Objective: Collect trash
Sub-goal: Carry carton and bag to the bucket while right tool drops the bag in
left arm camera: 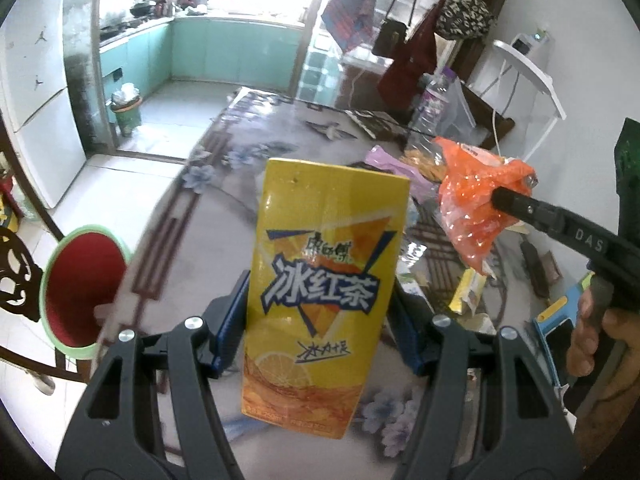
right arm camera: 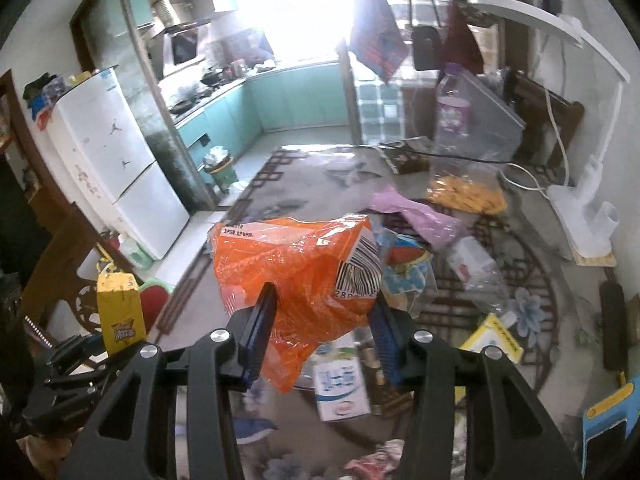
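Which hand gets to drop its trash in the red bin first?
Probably the left. Its tongs hold the yellow tea carton, and the red bin sits just beside them at the table's edge. The right tongs hold the orange wrapper farther from the bin.

Yellow iced-tea carton point(left arm camera: 320, 280) upright, lifted off table, clamped at sides. Crumpled orange plastic wrapper point(right arm camera: 296, 268) with barcode, held aloft.
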The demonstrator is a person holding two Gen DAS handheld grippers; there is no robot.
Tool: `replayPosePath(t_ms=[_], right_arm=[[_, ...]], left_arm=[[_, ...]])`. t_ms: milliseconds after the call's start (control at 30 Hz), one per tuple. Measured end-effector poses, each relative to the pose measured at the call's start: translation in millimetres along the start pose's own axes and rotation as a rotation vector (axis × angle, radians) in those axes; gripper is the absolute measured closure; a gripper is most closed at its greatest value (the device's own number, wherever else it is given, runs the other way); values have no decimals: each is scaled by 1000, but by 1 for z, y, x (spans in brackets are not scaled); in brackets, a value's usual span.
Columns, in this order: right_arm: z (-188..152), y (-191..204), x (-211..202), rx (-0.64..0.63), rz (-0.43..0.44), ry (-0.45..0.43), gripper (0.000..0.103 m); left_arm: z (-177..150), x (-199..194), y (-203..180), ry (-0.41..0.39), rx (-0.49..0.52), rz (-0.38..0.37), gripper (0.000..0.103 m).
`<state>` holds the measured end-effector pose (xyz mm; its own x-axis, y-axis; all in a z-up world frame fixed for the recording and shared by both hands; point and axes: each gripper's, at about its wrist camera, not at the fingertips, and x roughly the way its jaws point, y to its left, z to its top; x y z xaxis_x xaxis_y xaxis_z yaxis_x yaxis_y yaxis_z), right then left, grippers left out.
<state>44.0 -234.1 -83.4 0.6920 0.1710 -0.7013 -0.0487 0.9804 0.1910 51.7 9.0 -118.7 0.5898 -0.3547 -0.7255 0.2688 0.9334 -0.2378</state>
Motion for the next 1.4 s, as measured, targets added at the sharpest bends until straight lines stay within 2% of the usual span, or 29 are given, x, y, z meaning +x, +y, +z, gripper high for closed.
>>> replayPosePath(t_ms=[533, 1000, 1400], right_arm=[[3, 107, 28, -57, 12, 14, 58], [2, 193, 69, -70, 41, 46, 58], [-3, 253, 112, -122, 76, 114, 58]], left_arm=[[11, -32, 96, -37, -41, 15, 42], [20, -44, 187, -30, -68, 50, 42], [19, -43, 254, -10, -124, 93, 42]])
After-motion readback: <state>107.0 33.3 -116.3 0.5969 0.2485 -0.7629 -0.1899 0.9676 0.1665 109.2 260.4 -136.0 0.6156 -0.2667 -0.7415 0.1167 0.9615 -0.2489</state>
